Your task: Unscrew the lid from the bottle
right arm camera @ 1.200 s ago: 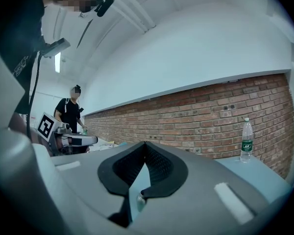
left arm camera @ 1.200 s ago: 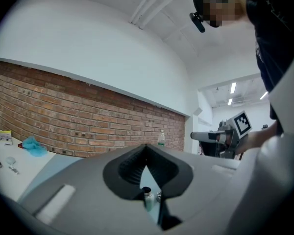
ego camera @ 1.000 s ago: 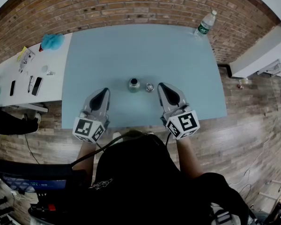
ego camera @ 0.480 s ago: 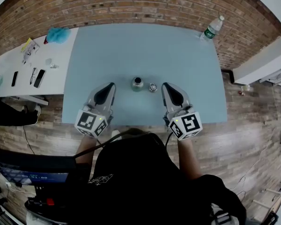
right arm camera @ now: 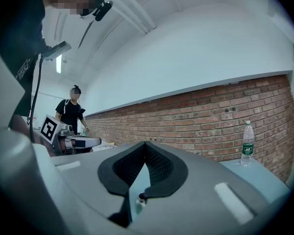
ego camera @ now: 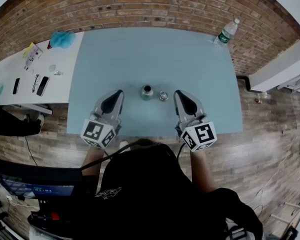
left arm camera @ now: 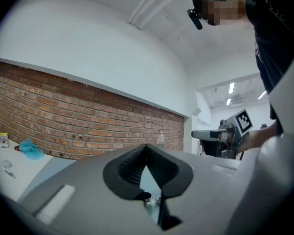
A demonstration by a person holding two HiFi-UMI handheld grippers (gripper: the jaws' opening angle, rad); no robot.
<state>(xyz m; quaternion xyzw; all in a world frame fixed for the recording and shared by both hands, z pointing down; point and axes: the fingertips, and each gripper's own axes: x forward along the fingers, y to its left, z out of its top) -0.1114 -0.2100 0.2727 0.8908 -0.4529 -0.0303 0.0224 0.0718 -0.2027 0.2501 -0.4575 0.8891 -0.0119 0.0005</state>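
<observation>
The bottle [ego camera: 147,91] is small and grey-green with a dark open mouth. It stands on the table [ego camera: 140,49] just ahead of the left claw [ego camera: 118,92] and right claw [ego camera: 179,93], between them. Its silvery lid [ego camera: 163,95] lies just beside it, nearer the right claw. Both claws are closed and empty.

The bottle [ego camera: 147,91] stands on the table [ego camera: 155,54], around the middle and towards the near edge. The lid [ego camera: 163,95] lies on the tabletop just to its right, apart from it. The left gripper [ego camera: 118,92] sits left of the bottle and the right gripper [ego camera: 179,93] right of the lid, both over the near edge and pointing away from the person. A water bottle [ego camera: 226,32] stands upright at the far right corner. A side table [ego camera: 65,59] adjoins on the left, carrying a phone [ego camera: 41,85] with glasses [ego camera: 34,82] just beside it.
</observation>
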